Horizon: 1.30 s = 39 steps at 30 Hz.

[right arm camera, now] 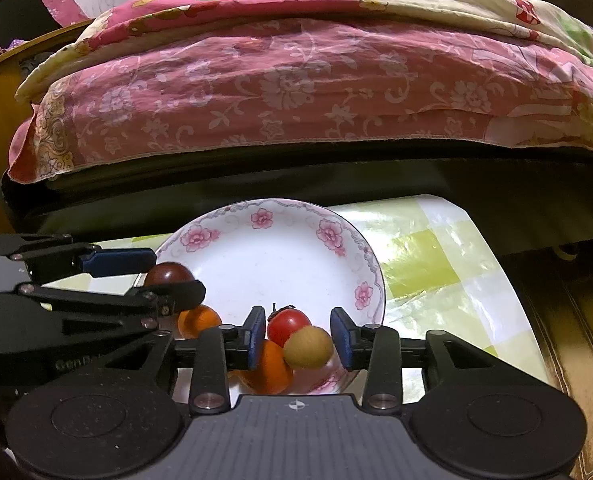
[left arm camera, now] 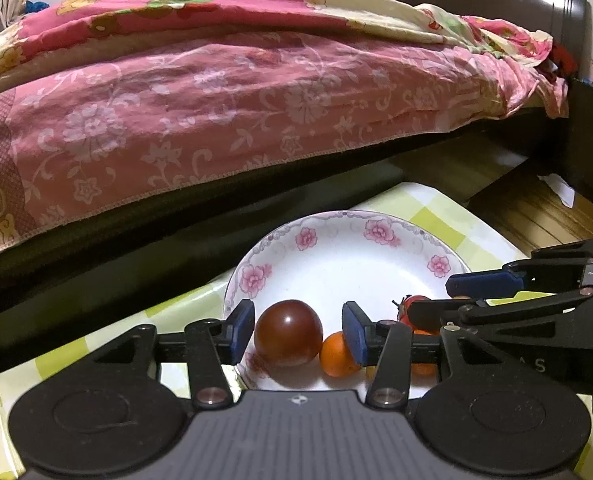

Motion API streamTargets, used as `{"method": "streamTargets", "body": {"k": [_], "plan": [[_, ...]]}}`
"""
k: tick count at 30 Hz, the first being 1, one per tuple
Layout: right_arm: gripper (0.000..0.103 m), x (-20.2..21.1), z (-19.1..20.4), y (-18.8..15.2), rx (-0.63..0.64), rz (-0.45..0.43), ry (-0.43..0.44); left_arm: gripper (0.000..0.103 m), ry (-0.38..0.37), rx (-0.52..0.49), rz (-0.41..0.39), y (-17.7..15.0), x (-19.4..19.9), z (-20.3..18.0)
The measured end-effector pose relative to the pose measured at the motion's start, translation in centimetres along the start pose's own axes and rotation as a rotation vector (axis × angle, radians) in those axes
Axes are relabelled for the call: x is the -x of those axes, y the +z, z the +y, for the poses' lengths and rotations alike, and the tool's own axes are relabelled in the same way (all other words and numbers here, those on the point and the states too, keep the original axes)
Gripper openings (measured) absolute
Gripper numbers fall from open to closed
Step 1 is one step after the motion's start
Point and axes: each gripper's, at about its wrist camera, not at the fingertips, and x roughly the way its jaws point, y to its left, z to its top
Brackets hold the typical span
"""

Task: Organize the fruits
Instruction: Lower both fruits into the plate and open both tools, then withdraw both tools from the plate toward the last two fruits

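Over a flowered plate (left arm camera: 336, 256) on a checked tablecloth (right arm camera: 436, 248), the left gripper (left arm camera: 298, 330) stands open around a dark tomato (left arm camera: 288, 332), pads clear, while the right gripper (right arm camera: 297, 338), also open, frames a red tomato (right arm camera: 286, 324) and a tan fruit (right arm camera: 308, 347)
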Motion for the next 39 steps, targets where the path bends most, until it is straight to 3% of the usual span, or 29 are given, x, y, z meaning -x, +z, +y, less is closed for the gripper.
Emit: {"method": "streamTargets", "body": {"k": [13, 24, 31, 39], "plan": [[0.036, 1.1, -0.3, 0.6, -0.022, -0.035, 0.024, 0.056, -0.001, 0.013, -0.038, 0.5, 1.9, 0.3], [0.036, 3.6, -1.2, 1.2, -0.055, -0.074, -0.008, 0.056, -0.006, 0.021, -0.048, 0.2, 4.6, 0.7], [0.036, 5.6, -0.8, -0.4, -0.045, -0.054, -0.012, 0.056, -0.035, 0.002, -0.035, -1.1, 7.0, -0.2], [0.036, 7.0, 0.6, -4.4, -0.031, 0.039, 0.006, 0.056, -0.104, -0.059, 0.056, -4.4, 8.3, -2.5]]}}
